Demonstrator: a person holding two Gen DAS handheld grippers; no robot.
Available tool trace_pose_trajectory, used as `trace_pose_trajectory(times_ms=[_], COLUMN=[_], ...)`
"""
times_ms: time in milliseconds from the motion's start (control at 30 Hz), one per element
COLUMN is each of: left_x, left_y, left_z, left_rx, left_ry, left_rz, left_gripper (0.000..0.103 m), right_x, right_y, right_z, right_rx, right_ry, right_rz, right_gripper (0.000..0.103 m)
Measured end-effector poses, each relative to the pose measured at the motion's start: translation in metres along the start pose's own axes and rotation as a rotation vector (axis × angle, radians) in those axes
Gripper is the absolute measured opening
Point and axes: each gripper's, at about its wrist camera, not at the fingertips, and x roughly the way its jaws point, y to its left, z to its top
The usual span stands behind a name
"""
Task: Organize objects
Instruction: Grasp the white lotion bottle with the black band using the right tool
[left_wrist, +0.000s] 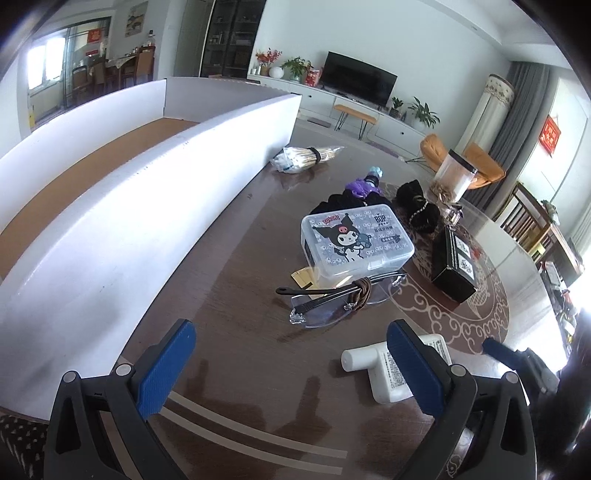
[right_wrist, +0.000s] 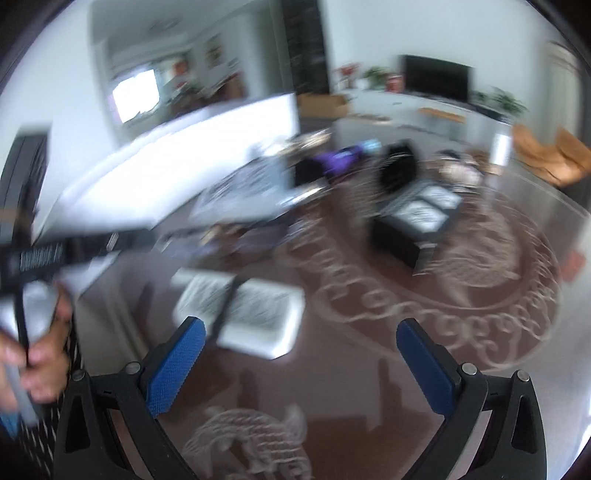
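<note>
Both grippers are spread wide with nothing between the blue pads. The left gripper hangs low over the dark brown table, right next to the long white cardboard box with its brown floor, which runs along the left side.

The clutter is all out on the table: folded rimless glasses with a brown hair tie looped round them lie just ahead of that gripper, touching the front of a clear Kuromi storage box. A white charger sits partly behind the right-hand finger, a black box is off to the right, and a bagged bundle of sticks lies by the far end of the cardboard box.

The right gripper view is badly smeared — it's over the patterned table, with the white charger just ahead.
</note>
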Motion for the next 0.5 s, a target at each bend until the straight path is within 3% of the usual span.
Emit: trace_pose_trajectory(times_ms=[100,200,433,500], left_x=[0.001,0.002,0.006,0.008], left_y=[0.000,-0.003,0.002,0.003], left_z=[-0.001,-0.002,-0.002,-0.003], left_rx=[0.001,0.015,-0.011,-0.021], left_ry=[0.007,0.015,0.040,0.052], left_rz=[0.000,0.006,-0.015,-0.024], left_gripper=[0.103,0.103,0.103,0.103], right_x=[0.017,0.034,0.017,0.007], right_y=[0.024,0.025,-0.051,-0.060], right_z=[0.000,0.004,-0.001,-0.007], right_rx=[-0.094,-0.082,0.241,0.289], right_ry=[0.086,0.142,0.144,0.147], right_rz=[-0.009,-0.074,-0.280,-0.294], right_gripper=[0.103,0.103,0.103,0.103])
